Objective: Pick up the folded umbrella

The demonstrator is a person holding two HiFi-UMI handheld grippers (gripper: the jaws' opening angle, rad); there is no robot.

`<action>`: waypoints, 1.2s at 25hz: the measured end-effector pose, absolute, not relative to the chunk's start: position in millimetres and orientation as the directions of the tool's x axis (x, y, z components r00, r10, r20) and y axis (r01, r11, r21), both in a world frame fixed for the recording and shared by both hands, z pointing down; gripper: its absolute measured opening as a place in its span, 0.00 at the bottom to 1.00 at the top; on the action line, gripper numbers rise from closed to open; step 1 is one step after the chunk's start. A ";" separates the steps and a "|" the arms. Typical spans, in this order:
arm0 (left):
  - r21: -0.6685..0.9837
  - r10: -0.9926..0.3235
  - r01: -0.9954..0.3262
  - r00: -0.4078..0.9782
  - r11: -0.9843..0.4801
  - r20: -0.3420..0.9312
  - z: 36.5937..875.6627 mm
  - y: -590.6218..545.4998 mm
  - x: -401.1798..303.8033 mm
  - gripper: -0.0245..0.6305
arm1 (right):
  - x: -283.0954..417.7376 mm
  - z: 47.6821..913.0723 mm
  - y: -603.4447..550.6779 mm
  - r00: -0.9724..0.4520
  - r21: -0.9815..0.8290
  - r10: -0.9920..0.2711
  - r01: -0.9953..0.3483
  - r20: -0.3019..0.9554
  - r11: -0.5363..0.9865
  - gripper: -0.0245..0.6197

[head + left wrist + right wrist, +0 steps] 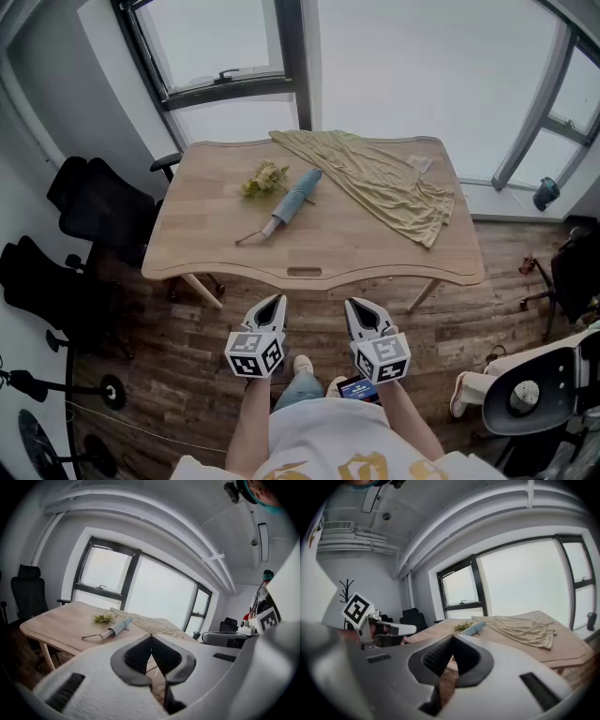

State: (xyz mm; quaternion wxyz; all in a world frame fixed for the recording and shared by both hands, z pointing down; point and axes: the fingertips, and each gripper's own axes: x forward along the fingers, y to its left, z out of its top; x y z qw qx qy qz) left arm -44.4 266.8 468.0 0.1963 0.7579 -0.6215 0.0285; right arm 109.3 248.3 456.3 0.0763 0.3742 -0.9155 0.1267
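Note:
The folded umbrella (291, 202), light blue with a pale handle and a thin strap, lies slanted on the wooden table (309, 253), left of its middle. It also shows far off in the left gripper view as the umbrella (117, 628) and in the right gripper view as the umbrella (474, 629). My left gripper (274, 304) and right gripper (360, 306) hang side by side over the floor, short of the table's near edge. Both are shut with nothing in them, the jaws meeting at the tips of the left gripper (151, 637) and the right gripper (453, 638).
A dried flower bunch (265, 178) lies just left of the umbrella. A beige cloth (384, 183) is spread over the table's far right. Black office chairs (94, 202) stand to the left, and a white seat (534, 394) at the right. Windows back the table.

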 end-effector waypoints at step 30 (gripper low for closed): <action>0.254 -0.918 -0.958 0.218 -0.135 0.331 491.3 158.4 -54.8 0.07 | 72.2 480.2 151.8 -0.774 -0.211 -0.578 -0.629 0.257 0.748 0.05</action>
